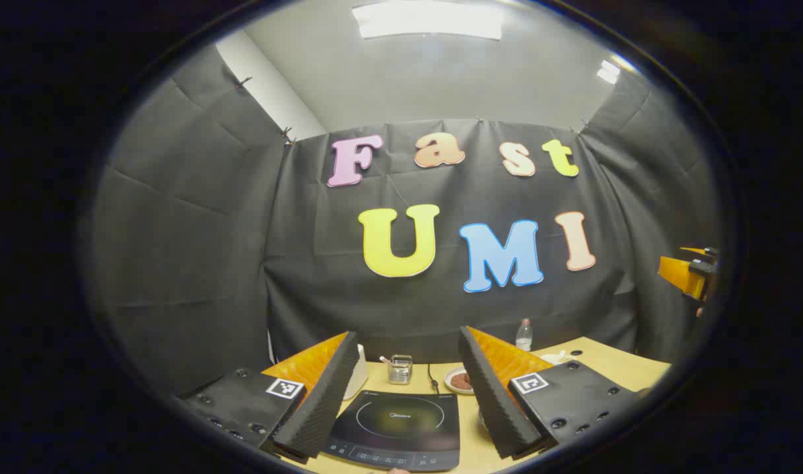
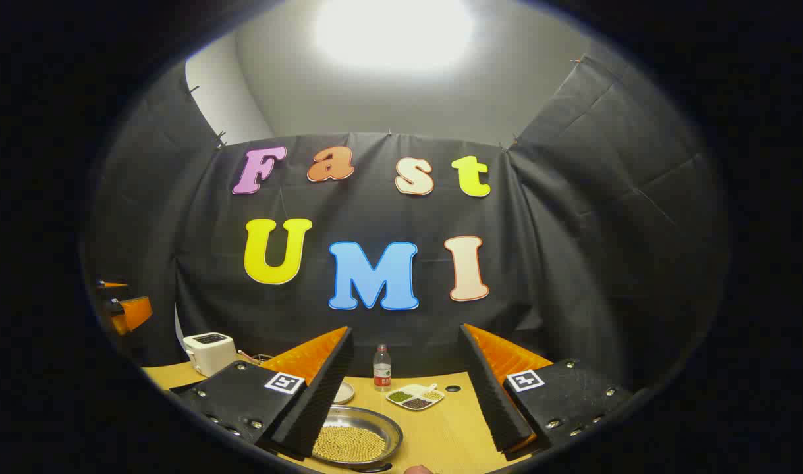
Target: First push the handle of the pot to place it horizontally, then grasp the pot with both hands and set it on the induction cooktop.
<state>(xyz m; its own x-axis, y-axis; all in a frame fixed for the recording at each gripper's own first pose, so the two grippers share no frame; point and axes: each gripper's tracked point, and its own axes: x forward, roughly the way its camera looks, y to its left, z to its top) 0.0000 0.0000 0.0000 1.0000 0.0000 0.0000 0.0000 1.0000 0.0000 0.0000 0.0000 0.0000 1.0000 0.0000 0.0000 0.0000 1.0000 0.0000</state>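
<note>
Left gripper (image 1: 408, 395), fingers spread wide and gripping nothing, is hovering above the induction cooktop (image 1: 398, 426), which is lying flat on the wooden worktop (image 1: 592, 355). Behind the cooktop are standing a small glass holder (image 1: 399, 368), a plate (image 1: 458, 380) and a water bottle (image 1: 524, 335). Right gripper (image 2: 406, 395), likewise spread and empty, is hanging over the pot (image 2: 355, 440), a shallow metal pan holding pale beans, with a divided dish (image 2: 414, 397) and toaster (image 2: 209, 352) beyond.

A wooden table (image 1: 599, 359) is carrying an induction cooktop (image 1: 398, 428), toaster (image 2: 209, 352), water bottle (image 2: 381, 368), sectioned dish (image 2: 414, 397) and pan of beans (image 2: 355, 438).
</note>
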